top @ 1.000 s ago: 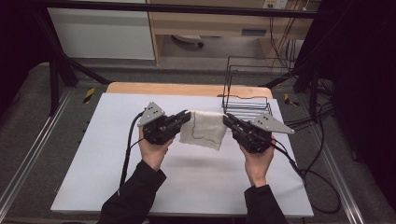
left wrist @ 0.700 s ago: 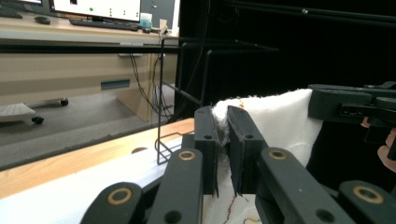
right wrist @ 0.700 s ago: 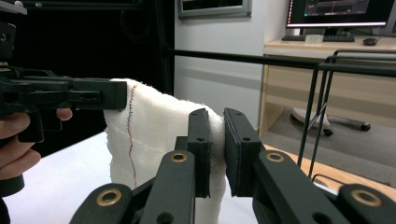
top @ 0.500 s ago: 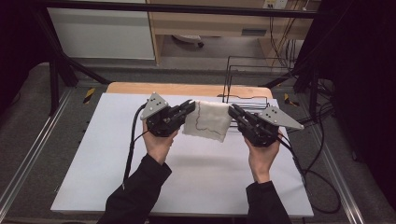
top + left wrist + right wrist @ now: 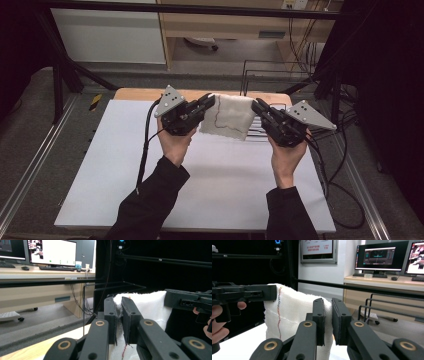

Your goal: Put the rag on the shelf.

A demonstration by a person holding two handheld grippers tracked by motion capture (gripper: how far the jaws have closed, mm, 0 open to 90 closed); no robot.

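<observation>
The white cloth (image 5: 229,116) hung stretched above the bench's (image 5: 100,165) far edge, its upper corners clenched by the left gripper (image 5: 209,101) and right gripper (image 5: 258,106), beside the wire rack (image 5: 265,75).

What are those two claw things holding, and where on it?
A white cloth, lifted off the table. The left gripper pinches its top left corner, the right gripper its top right corner.

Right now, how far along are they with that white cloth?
Done: each claw, left and right, has pinched an upper corner of the white cloth and lifted it off the table. In hand: it hangs spread between them near the black wire rack. Left, probably: draping it over that rack and letting go.
</observation>
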